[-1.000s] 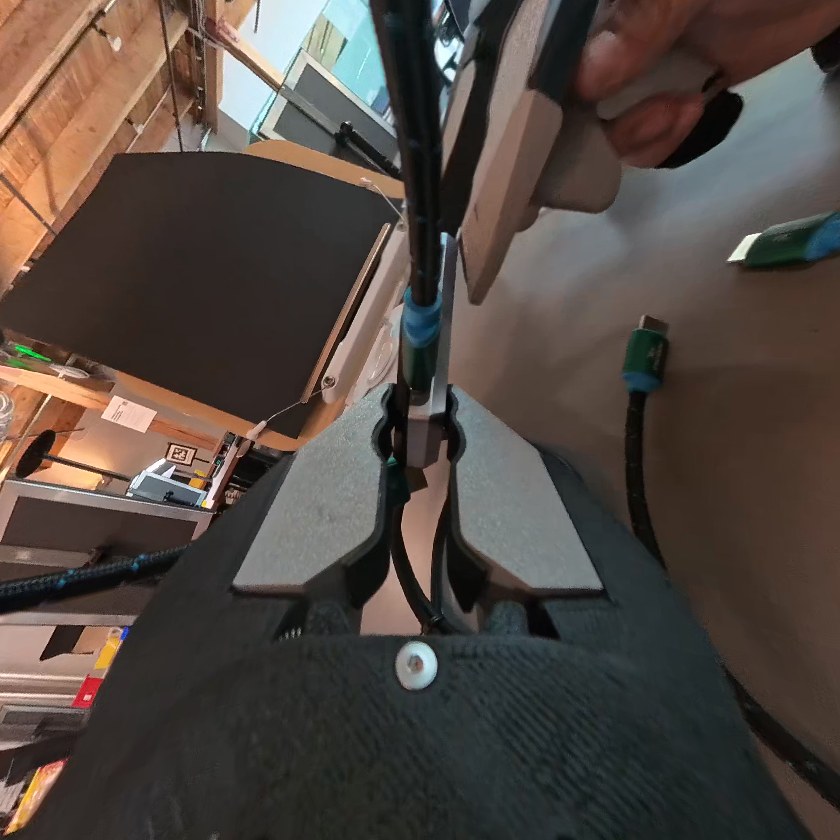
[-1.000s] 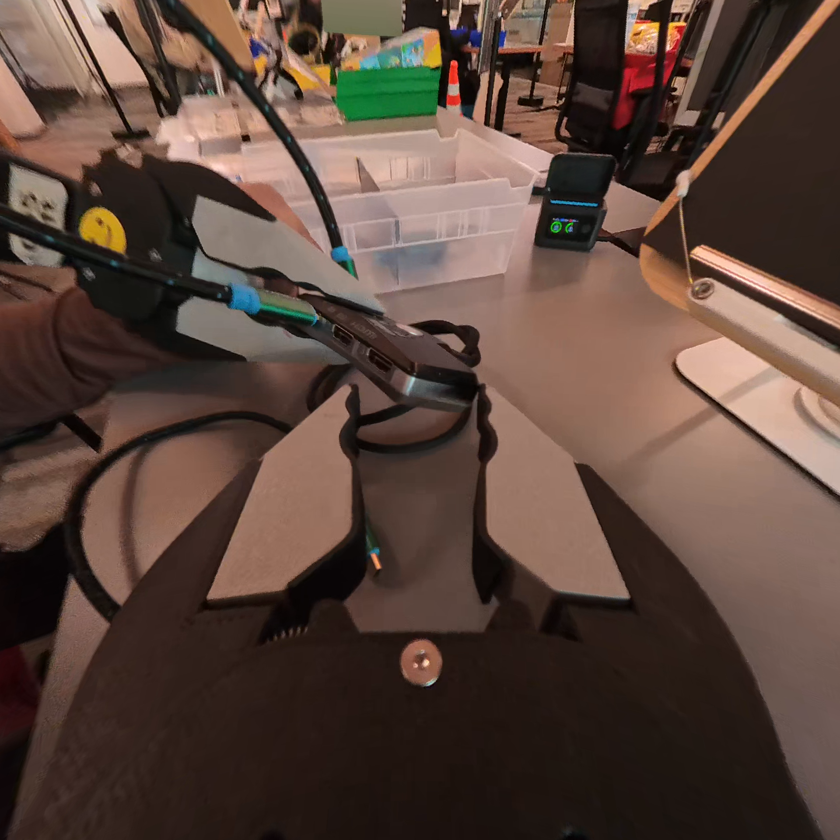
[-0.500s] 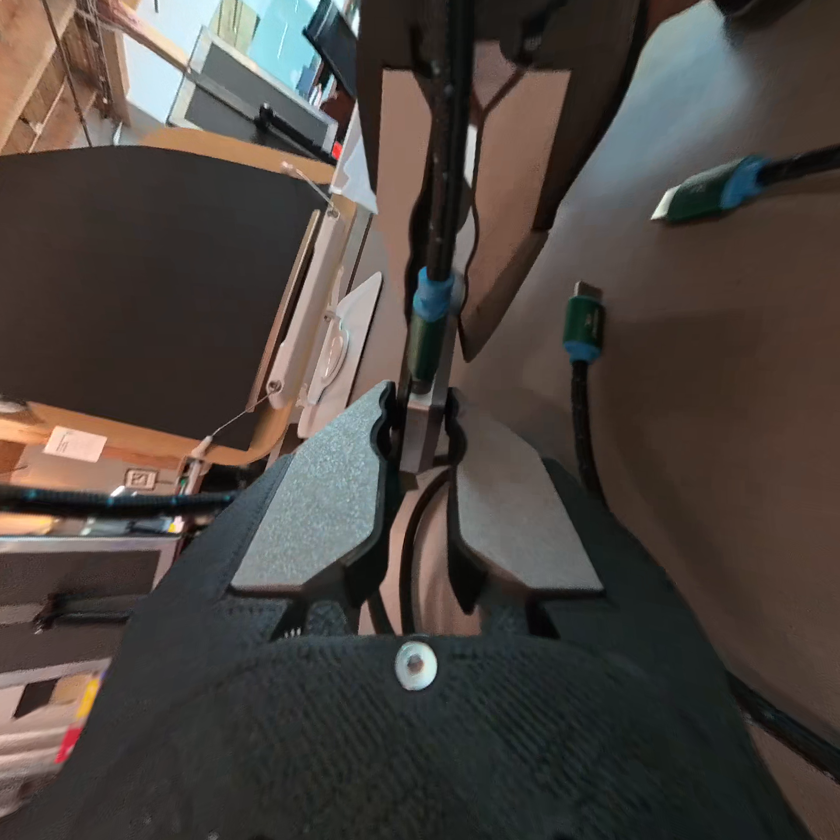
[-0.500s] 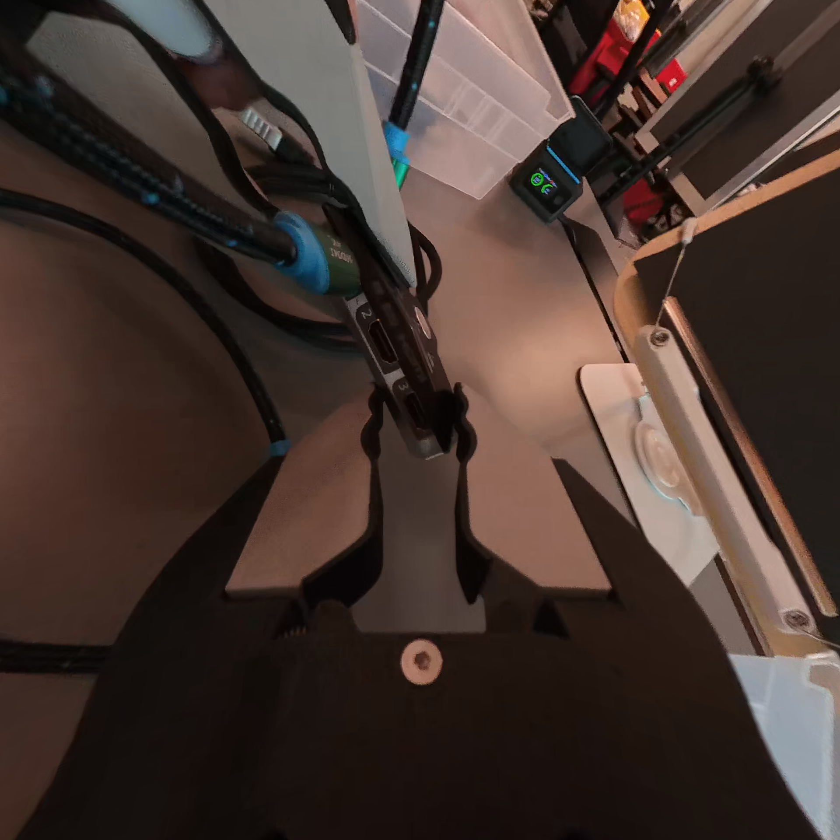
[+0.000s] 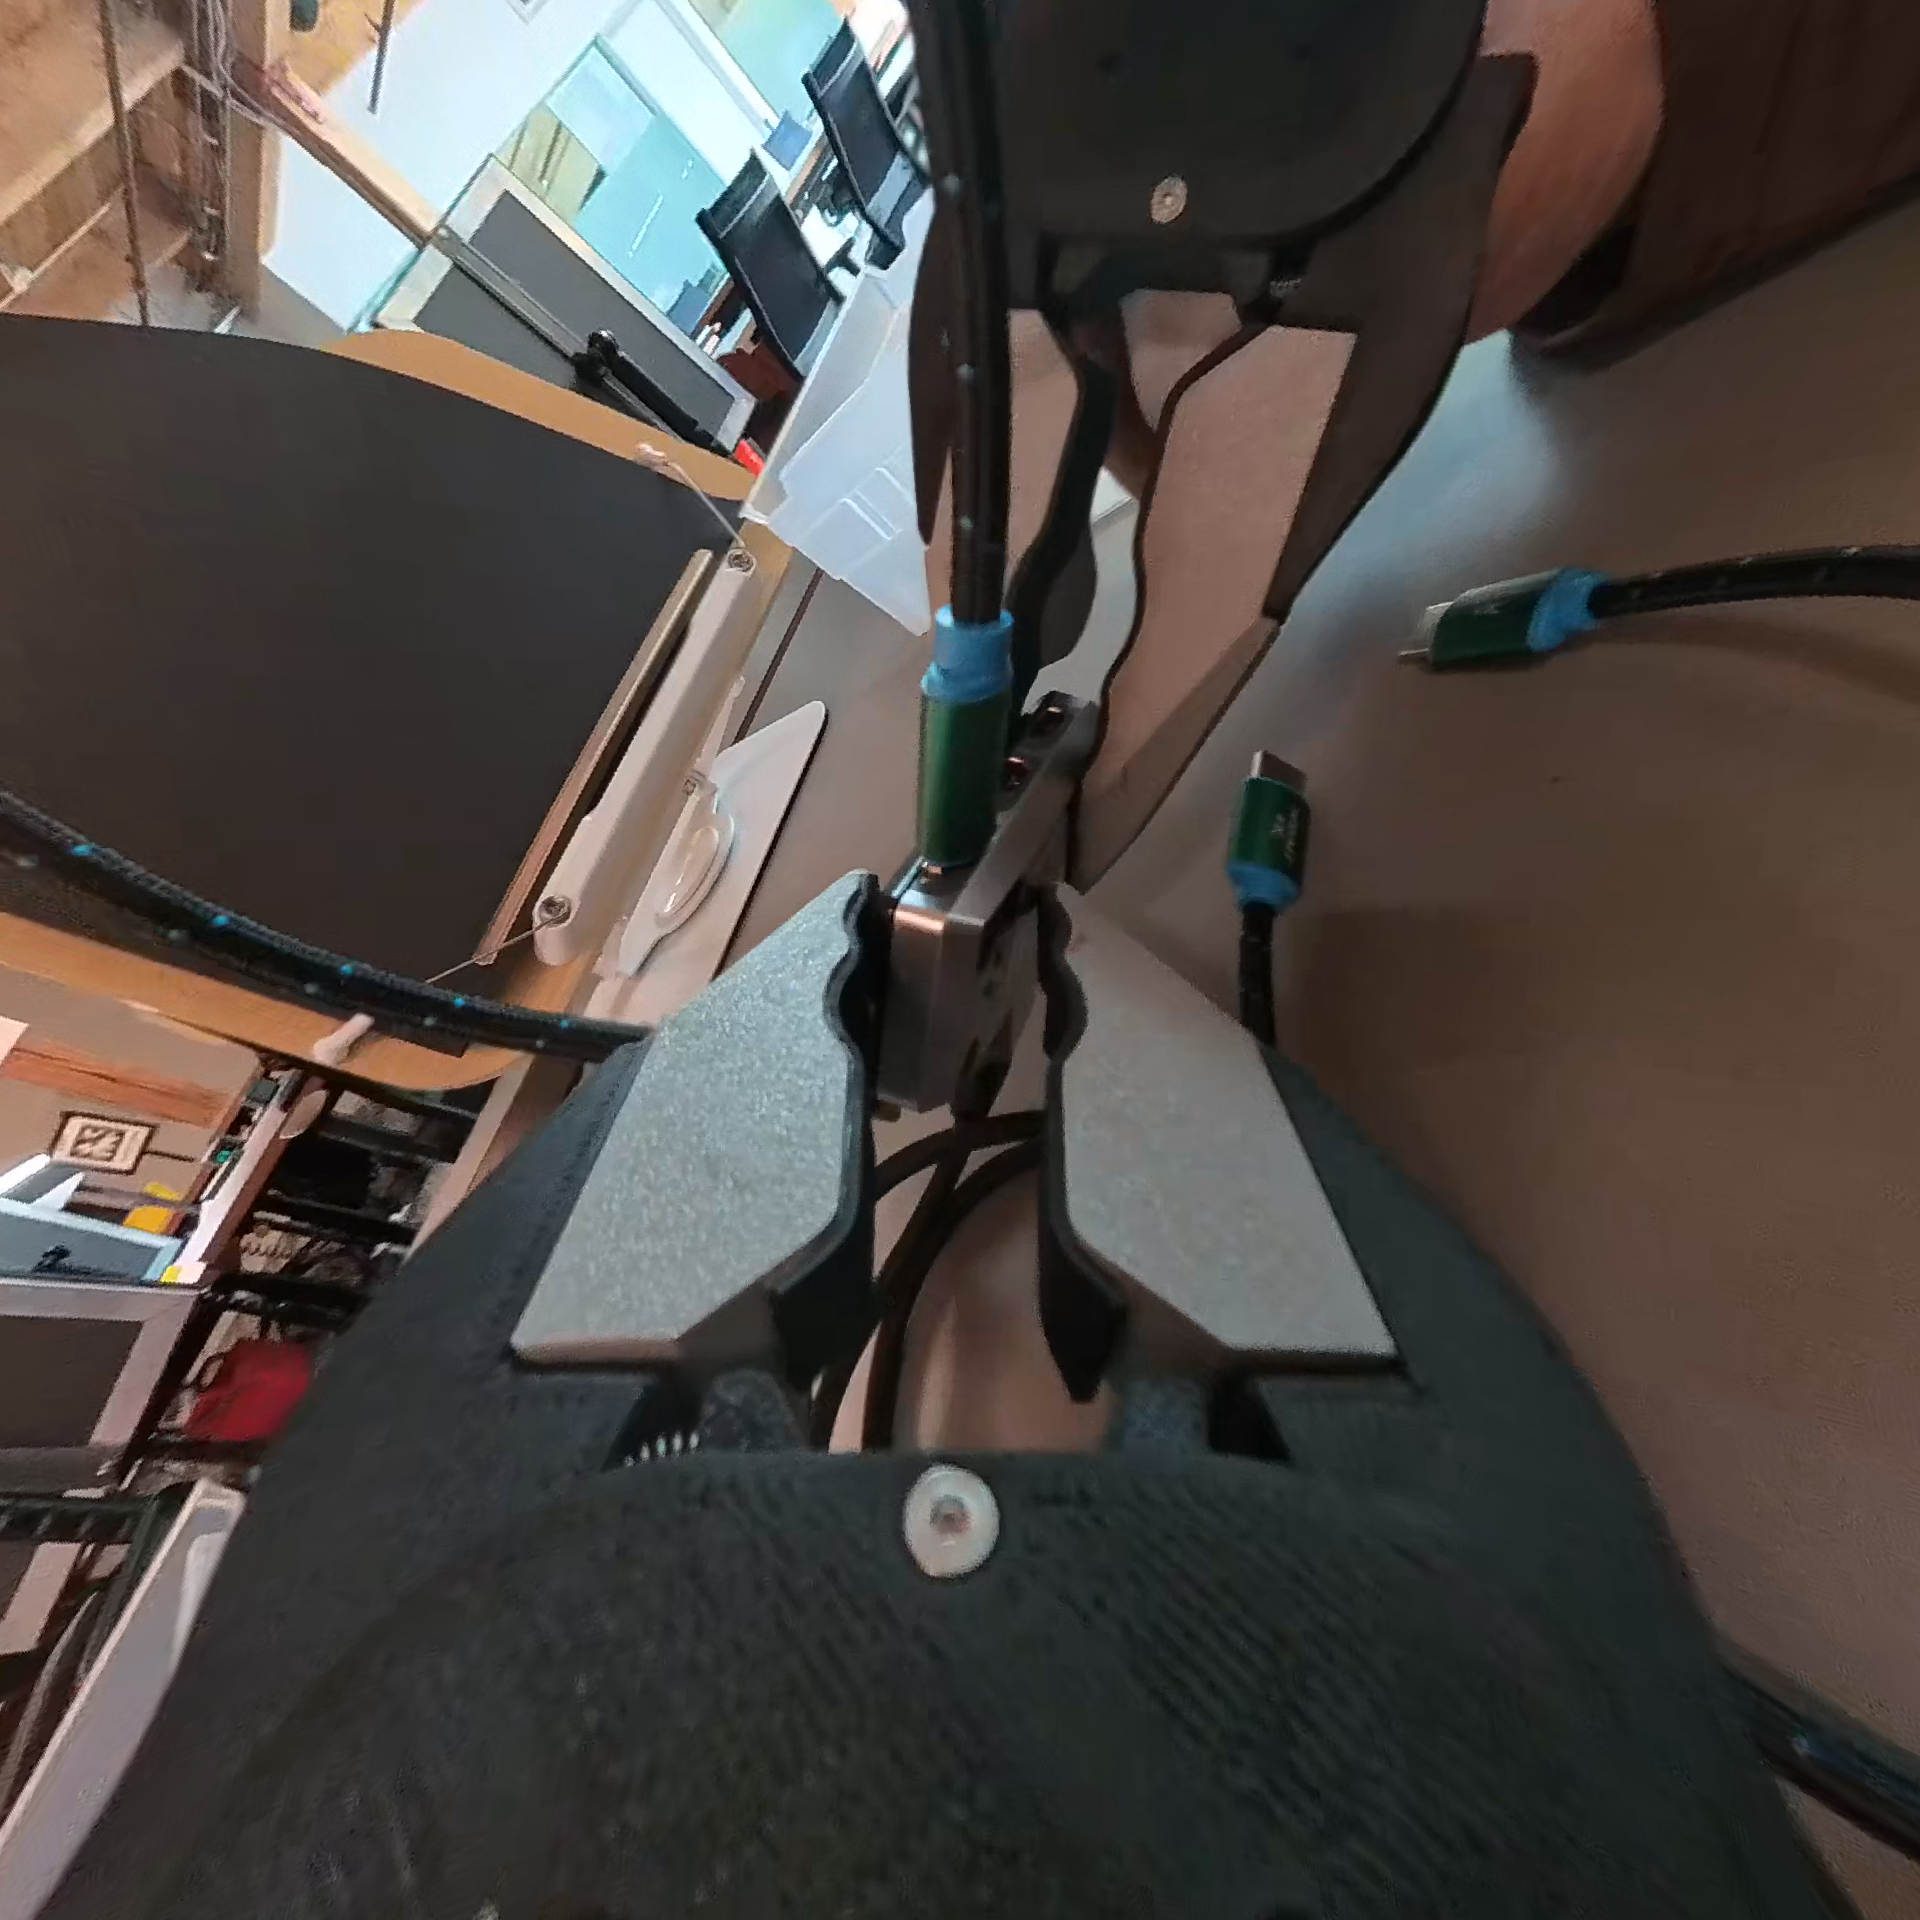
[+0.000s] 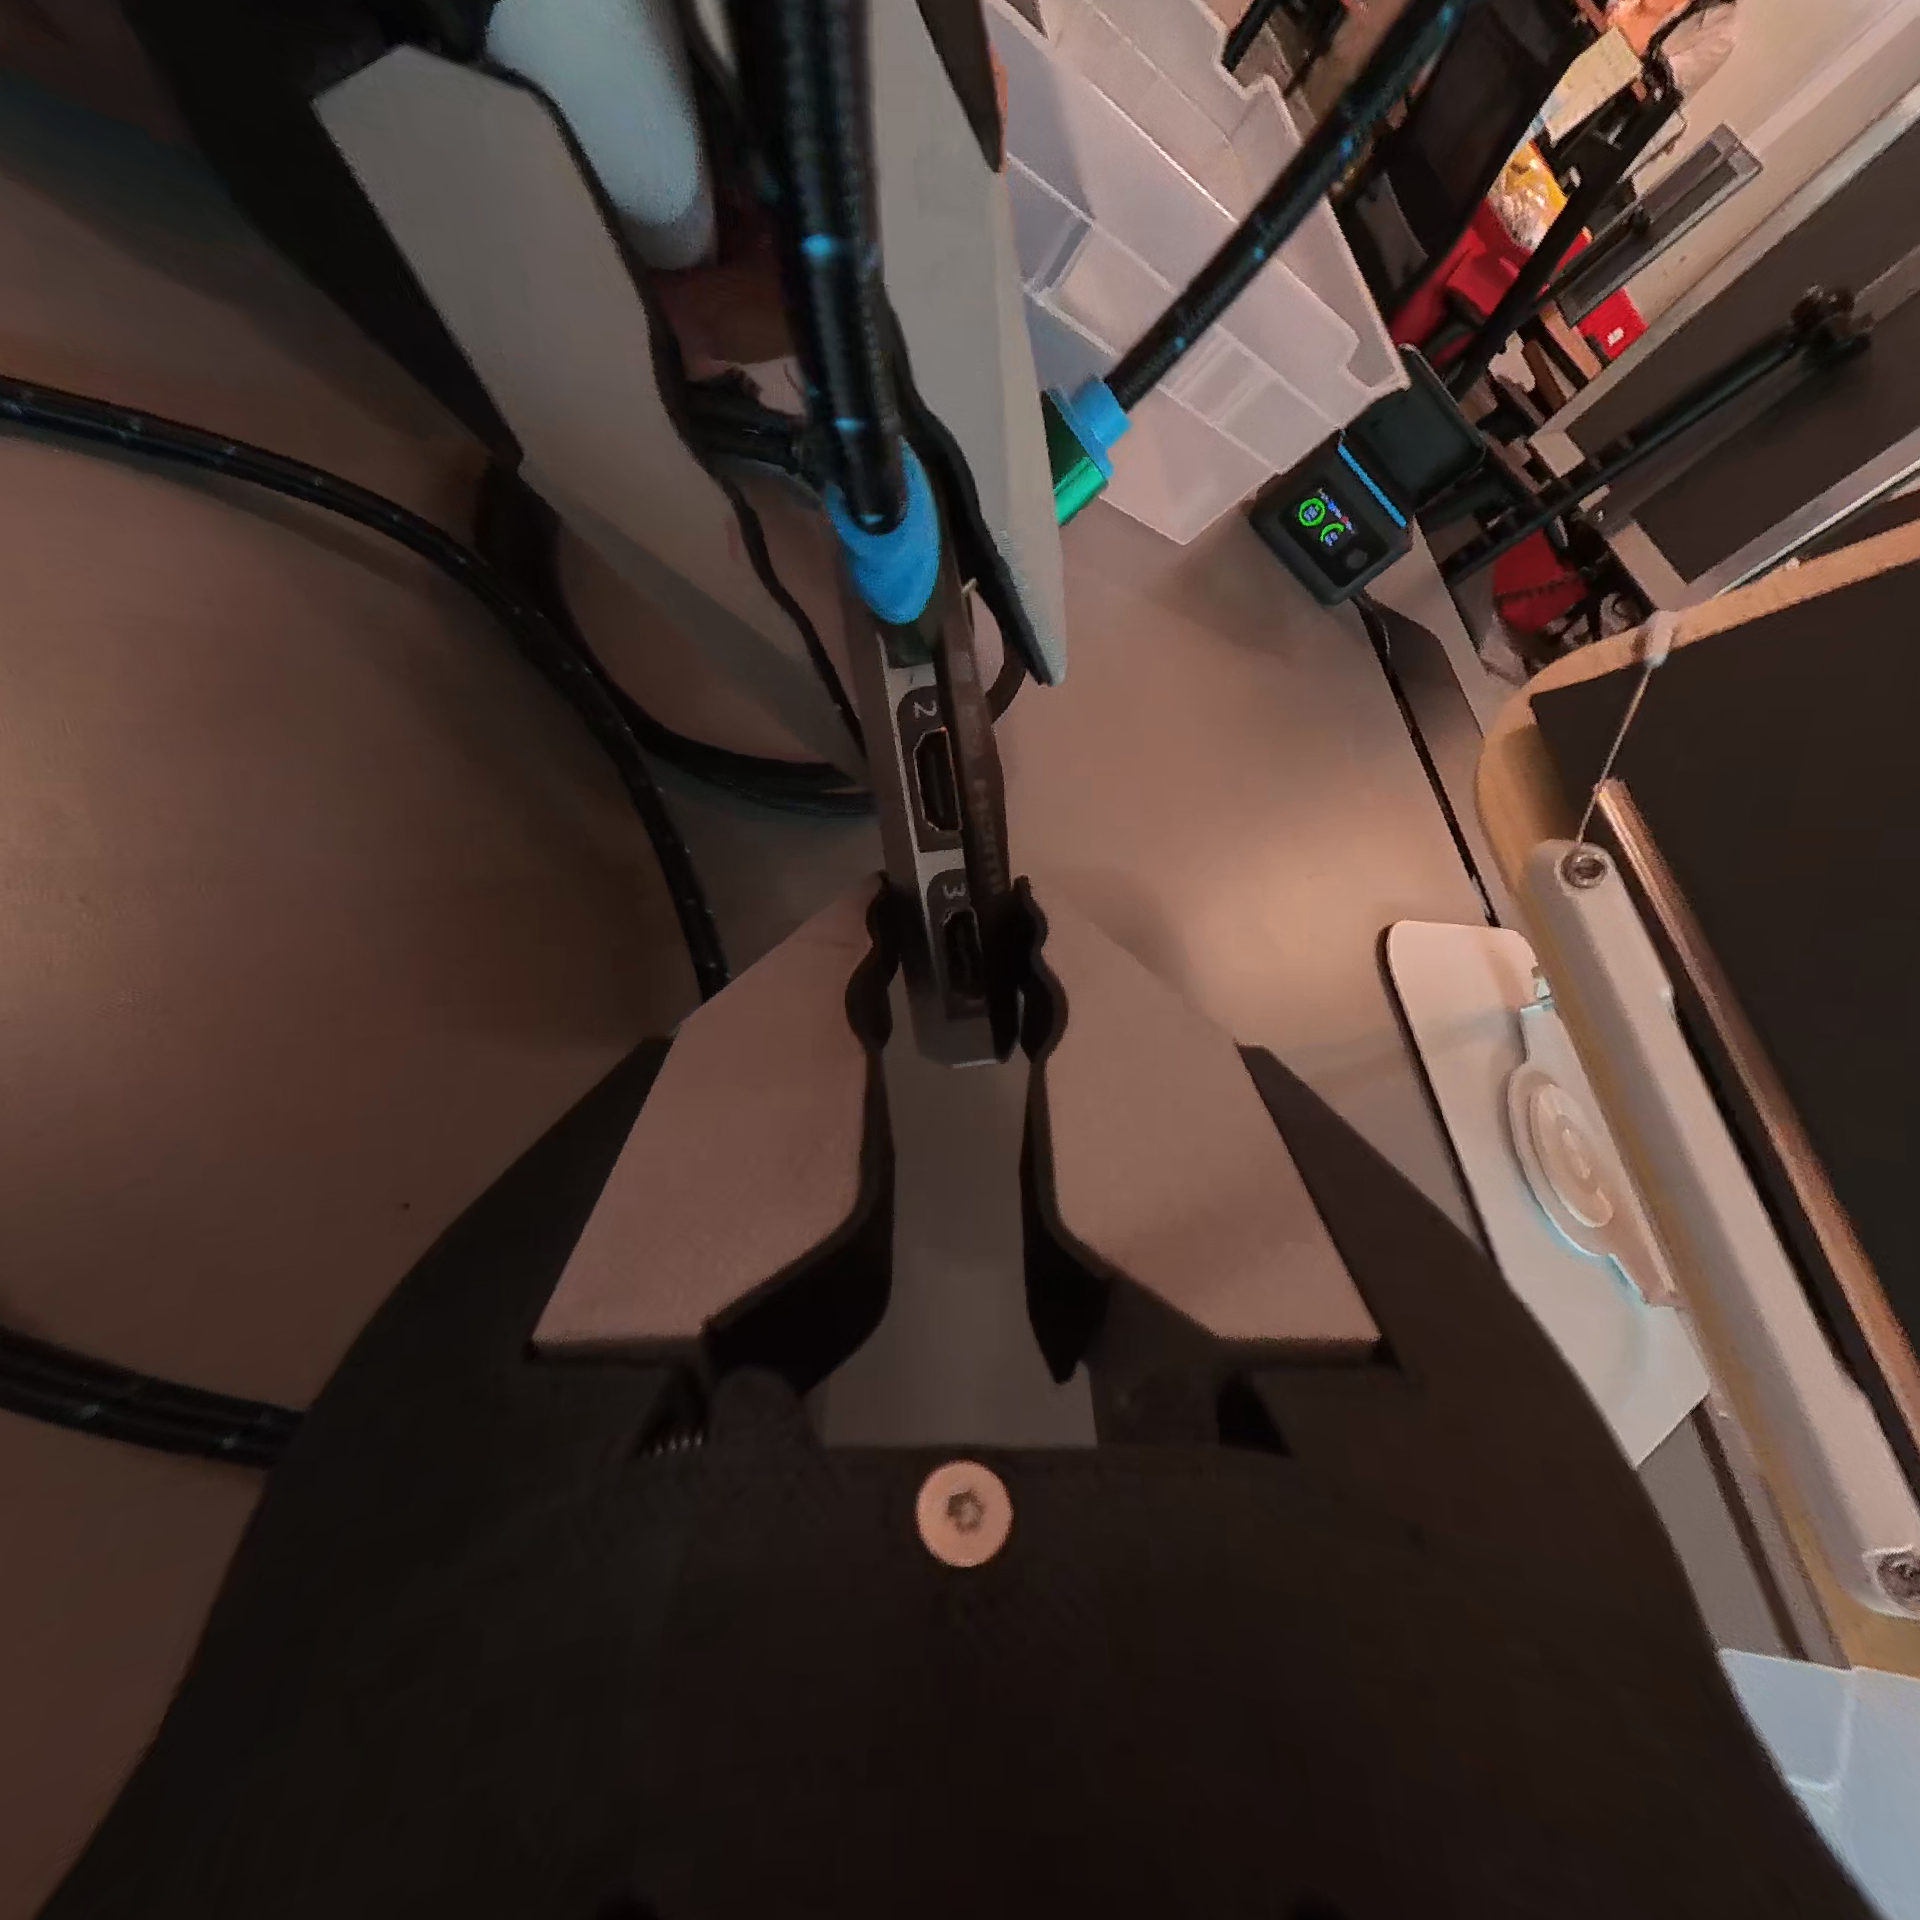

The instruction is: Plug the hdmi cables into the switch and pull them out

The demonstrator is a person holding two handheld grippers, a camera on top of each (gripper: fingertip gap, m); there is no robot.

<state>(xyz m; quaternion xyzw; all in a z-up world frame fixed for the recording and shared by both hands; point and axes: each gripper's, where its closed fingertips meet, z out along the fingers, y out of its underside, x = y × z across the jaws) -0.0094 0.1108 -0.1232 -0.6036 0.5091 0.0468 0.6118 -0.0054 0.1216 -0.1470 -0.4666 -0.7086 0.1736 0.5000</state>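
A: Where was the switch [image 6: 951, 883]?
B: Off the desk [image 5: 1558, 1039], pinched at opposite ends. Left gripper [image 5: 951, 971] and right gripper [image 6: 956, 961] both had jaws clenched on it.
A: Cables?
B: One plug [image 5: 961, 769] seated; two plugs [image 5: 1268, 836] lay loose on the desk.

obstacles: loose plugs [image 5: 1268, 836], cable loops [image 6: 582, 665] on table | blocked: monitor [image 6: 1766, 831], bin [image 6: 1195, 312] beyond switch

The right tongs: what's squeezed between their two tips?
In the right wrist view, the right tongs pinch one end of the grey switch. A cable plug sits in its far end.
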